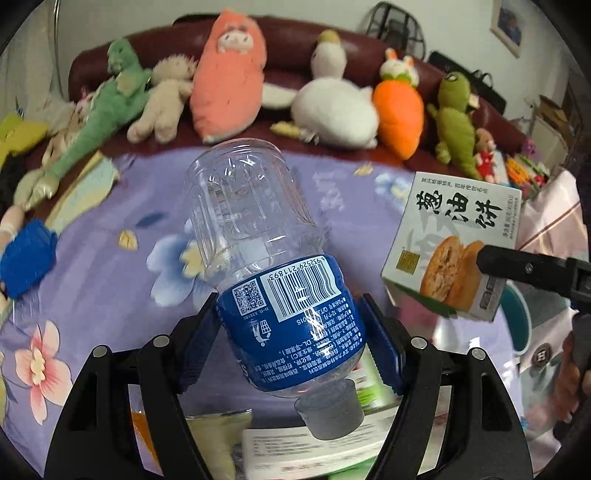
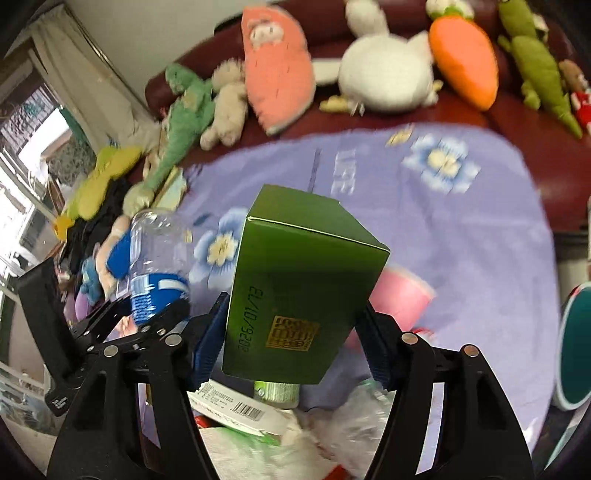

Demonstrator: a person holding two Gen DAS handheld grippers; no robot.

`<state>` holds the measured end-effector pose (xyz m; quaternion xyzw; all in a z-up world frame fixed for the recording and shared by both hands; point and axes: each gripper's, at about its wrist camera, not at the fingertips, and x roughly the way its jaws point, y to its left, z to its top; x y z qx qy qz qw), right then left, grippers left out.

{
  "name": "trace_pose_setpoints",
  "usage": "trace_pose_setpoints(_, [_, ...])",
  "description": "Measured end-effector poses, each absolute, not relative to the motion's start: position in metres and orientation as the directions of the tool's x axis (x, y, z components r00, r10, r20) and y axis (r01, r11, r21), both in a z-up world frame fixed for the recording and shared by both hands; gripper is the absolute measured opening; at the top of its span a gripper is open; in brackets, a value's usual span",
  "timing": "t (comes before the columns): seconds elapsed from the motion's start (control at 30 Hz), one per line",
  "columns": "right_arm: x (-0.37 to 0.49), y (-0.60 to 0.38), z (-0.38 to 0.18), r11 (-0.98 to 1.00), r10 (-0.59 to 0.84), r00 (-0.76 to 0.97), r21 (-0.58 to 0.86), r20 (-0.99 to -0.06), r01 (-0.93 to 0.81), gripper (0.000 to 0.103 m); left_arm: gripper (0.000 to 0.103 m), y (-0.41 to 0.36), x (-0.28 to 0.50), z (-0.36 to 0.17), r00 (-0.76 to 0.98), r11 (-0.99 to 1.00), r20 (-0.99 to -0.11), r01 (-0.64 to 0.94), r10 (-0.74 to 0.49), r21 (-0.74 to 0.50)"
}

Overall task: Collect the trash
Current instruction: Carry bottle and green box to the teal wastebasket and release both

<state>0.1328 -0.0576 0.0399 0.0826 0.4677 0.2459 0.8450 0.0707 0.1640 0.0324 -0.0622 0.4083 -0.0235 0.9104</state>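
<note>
My left gripper is shut on an empty clear plastic bottle with a blue label, held cap-down above the purple flowered cloth. My right gripper is shut on a green and white food box, also held off the cloth. The box shows in the left wrist view at the right with the right gripper's finger on it. The bottle shows in the right wrist view at the left. Loose wrappers and paper trash lie below the right gripper.
A dark red sofa behind the cloth carries a row of plush toys, among them a pink one, a white duck and an orange carrot. A teal and white round container stands at the right. A pink item lies on the cloth.
</note>
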Motion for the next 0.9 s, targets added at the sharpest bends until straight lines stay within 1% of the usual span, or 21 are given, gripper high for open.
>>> trace_pose_setpoints(0.17, [0.127,-0.102,0.064,0.889,0.451,0.498,0.326,-0.741,-0.321,0.063,0.075,0.111,0.067,0.054,0.674,0.987,-0.721,0.105,-0.161,-0.123])
trace_pose_setpoints(0.3, [0.113,-0.154,0.065,0.914,0.403,0.526,0.297,-0.749,-0.277,0.063,0.075,0.054,0.064,0.054,0.646,0.971,-0.729,0.206,-0.226,-0.119])
trace_pose_setpoints(0.4, [0.104,-0.203,0.061,0.936,0.353,0.555,0.286,-0.753,-0.207,0.063,0.075,0.007,0.065,0.049,0.613,0.953,-0.743,0.283,-0.27,-0.112])
trace_pose_setpoints(0.53, [0.094,-0.271,0.056,0.961,0.267,0.593,0.257,-0.76,-0.104,0.063,0.075,-0.064,0.068,0.039,0.547,0.911,-0.762,0.391,-0.348,-0.135])
trace_pose_setpoints(0.63, [0.088,-0.332,0.044,0.97,0.196,0.602,0.244,-0.774,-0.002,0.063,0.075,-0.117,0.075,0.027,0.492,0.879,-0.784,0.456,-0.379,-0.138])
trace_pose_setpoints(0.77, [0.08,-0.408,0.024,0.963,0.108,0.603,0.235,-0.79,0.135,0.063,0.075,-0.179,0.088,0.005,0.417,0.842,-0.82,0.522,-0.392,-0.136])
trace_pose_setpoints(0.9, [0.075,-0.465,0.0,0.946,0.053,0.582,0.227,-0.812,0.231,0.063,0.075,-0.236,0.109,-0.021,0.349,0.815,-0.85,0.561,-0.395,-0.149])
